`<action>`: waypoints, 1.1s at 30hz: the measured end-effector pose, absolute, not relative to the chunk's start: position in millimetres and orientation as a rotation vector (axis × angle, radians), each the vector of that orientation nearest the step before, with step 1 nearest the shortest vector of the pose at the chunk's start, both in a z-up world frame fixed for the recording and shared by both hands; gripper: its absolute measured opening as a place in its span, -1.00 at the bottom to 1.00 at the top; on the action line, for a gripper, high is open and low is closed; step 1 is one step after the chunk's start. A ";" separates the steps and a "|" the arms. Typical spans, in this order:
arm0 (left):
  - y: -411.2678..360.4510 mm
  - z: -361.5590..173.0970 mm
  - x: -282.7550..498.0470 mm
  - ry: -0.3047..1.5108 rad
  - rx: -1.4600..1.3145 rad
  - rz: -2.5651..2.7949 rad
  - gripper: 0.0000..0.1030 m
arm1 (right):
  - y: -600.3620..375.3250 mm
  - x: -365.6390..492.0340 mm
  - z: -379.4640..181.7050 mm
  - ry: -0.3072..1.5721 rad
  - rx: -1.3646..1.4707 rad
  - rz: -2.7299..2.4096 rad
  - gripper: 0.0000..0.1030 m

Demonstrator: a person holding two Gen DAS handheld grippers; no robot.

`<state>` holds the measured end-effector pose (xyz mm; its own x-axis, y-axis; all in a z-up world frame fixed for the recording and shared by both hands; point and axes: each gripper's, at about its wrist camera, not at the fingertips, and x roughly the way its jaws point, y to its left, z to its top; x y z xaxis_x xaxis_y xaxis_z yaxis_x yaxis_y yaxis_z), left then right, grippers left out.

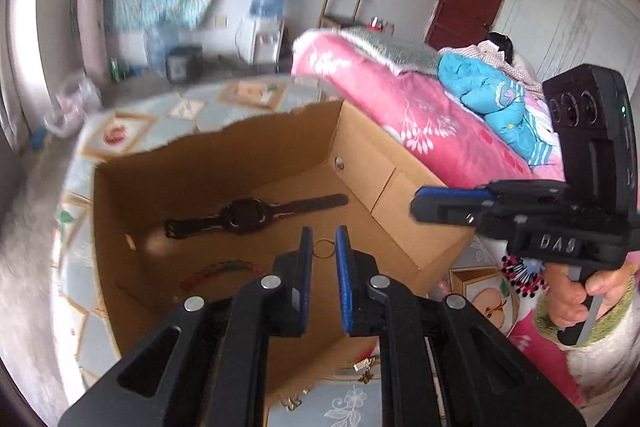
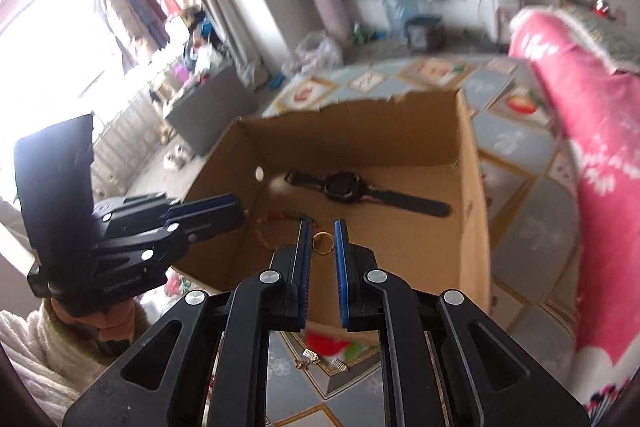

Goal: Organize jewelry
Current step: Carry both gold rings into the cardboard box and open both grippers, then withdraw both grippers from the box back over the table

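Note:
An open cardboard box (image 1: 224, 155) (image 2: 360, 131) holds a black watch (image 1: 248, 217) (image 2: 348, 187), a beaded bracelet (image 1: 220, 271) (image 2: 276, 219) and a gold ring (image 1: 323, 249) (image 2: 323, 243). My left gripper (image 1: 324, 247) (image 2: 238, 213) hovers above the box's near side, jaws almost shut with nothing between them. The ring shows through the narrow gap, lying on the box floor. My right gripper (image 2: 322, 239) (image 1: 418, 203) hangs over the box's right side, equally narrow and empty. Small gold pieces (image 1: 364, 367) (image 2: 308, 355) lie on the cloth in front of the box.
The box stands on a table with a patterned blue cloth (image 1: 132, 131) (image 2: 520, 155). A bed with a pink quilt (image 1: 400, 99) (image 2: 592, 147) lies close on the right, and a person (image 1: 500, 43) lies on it. A hand (image 1: 572, 303) grips the right gripper's handle.

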<state>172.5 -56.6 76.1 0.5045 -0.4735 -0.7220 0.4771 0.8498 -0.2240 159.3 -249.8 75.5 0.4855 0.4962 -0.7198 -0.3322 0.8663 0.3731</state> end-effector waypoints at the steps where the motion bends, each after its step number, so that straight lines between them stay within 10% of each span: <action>1: -57.2 70.9 186.8 0.919 -0.017 -0.580 -0.78 | -248.2 166.0 70.8 0.973 0.185 0.509 -0.81; 14: -66.5 -10.1 299.0 1.401 -0.226 -0.531 -0.78 | -219.2 243.6 9.7 1.298 0.044 0.495 -0.79; 33: -54.8 6.4 288.8 1.348 -0.257 -0.458 -0.49 | -243.1 224.9 41.5 1.161 0.094 0.441 -0.58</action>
<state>288.8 -54.8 6.4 0.1516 -0.4587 -0.8755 0.1691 0.8848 -0.4343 224.9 -243.1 41.5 0.3234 0.3832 -0.8652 -0.2871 0.9110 0.2961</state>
